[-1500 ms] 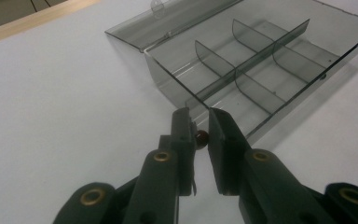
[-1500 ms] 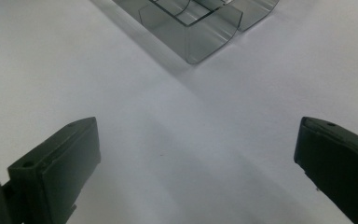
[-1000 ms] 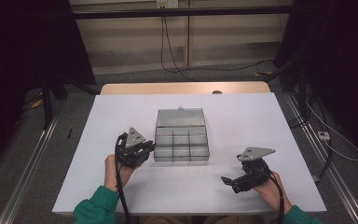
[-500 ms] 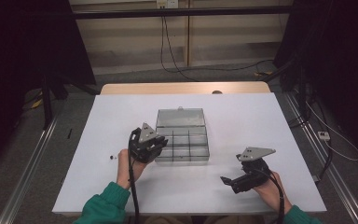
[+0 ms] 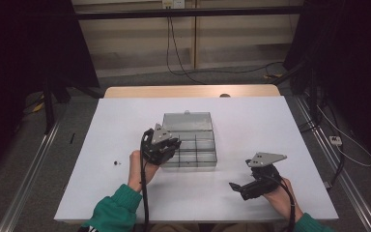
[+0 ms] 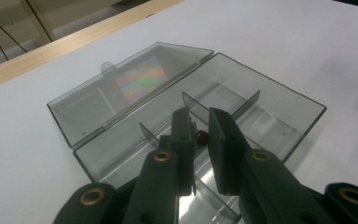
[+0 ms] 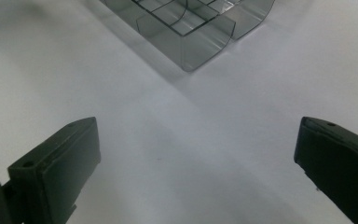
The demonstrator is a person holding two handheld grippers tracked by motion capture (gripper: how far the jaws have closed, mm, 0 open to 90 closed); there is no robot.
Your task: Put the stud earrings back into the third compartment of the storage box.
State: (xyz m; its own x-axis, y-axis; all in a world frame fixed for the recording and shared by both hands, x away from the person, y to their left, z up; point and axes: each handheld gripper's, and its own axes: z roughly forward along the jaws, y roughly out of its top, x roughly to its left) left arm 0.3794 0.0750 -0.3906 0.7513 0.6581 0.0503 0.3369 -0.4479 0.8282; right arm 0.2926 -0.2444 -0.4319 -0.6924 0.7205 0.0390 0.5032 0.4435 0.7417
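A clear grey compartment box (image 5: 195,155) lies mid-table with its lid (image 5: 187,122) folded back flat. My left gripper (image 5: 173,144) hovers over the box's front left compartments. In the left gripper view its jaws stand almost together, shut on a small dark red bead (image 6: 201,136) at the left gripper's (image 6: 200,123) tips, above the box (image 6: 279,112). My right gripper (image 5: 236,185) rests low near the table's front right, pointing left, apart from the box. In the right gripper view the right gripper's (image 7: 196,158) jaws stand wide open over bare table, with a corner of the box (image 7: 191,44) ahead.
A tiny dark item (image 5: 116,163) lies on the white tabletop (image 5: 251,121) left of the left hand. A wooden strip (image 5: 188,91) runs along the table's far edge. Metal rails and cables flank the table on the floor.
The left gripper has moved right, from beside the box's left edge to over its front left compartments. A tiny dark item now shows on the table where the hand was. The right gripper has stayed put.
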